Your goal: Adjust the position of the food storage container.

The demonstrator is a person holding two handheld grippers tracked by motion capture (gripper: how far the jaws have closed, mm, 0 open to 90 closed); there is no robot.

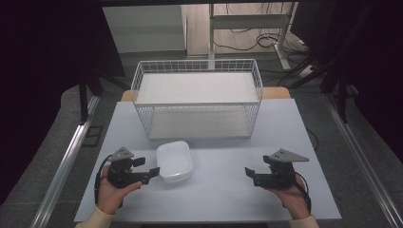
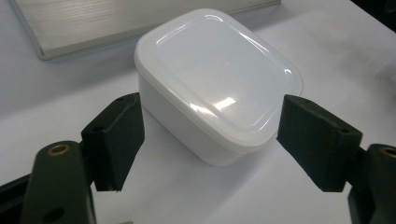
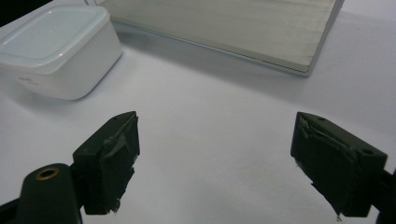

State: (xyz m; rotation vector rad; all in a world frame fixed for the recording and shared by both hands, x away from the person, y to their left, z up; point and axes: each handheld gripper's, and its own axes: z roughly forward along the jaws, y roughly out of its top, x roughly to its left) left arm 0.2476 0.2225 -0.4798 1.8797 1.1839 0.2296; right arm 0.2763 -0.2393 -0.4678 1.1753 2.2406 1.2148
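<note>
I'm starting at the left, where my left gripper (image 1: 153, 174) is sitting right up against the near-left side of the white lidded plastic container (image 1: 175, 162). Its jaws are spread as wide as they go, nothing pinched. In the left gripper view the container (image 2: 219, 88) is lying straight ahead, one rounded corner pointing back at me and poking into the gap between the pads (image 2: 116, 140); neither pad seems to be pressing on the wall yet, though the far one is very close.

Moving along, the container is resting on the pale tabletop (image 1: 228, 190), just in front of the white wire basket rack (image 1: 197, 97) and left of the table's middle. It's close to square, with its slightly longer side running away from me toward the rack, so I'm judging that a squeeze across the shorter width is the cleaner grip.

Over on the right, my right gripper (image 1: 251, 175) is resting well apart from the container, jaws likewise spread and empty. Through the right gripper view I'm seeing the container (image 3: 56, 51) off at the upper left, across bare table, with the rack's base board (image 3: 243, 28) behind.

So the left hand is plainly the nearer one, and I'm reckoning it only needs a short push forward before closing.
</note>
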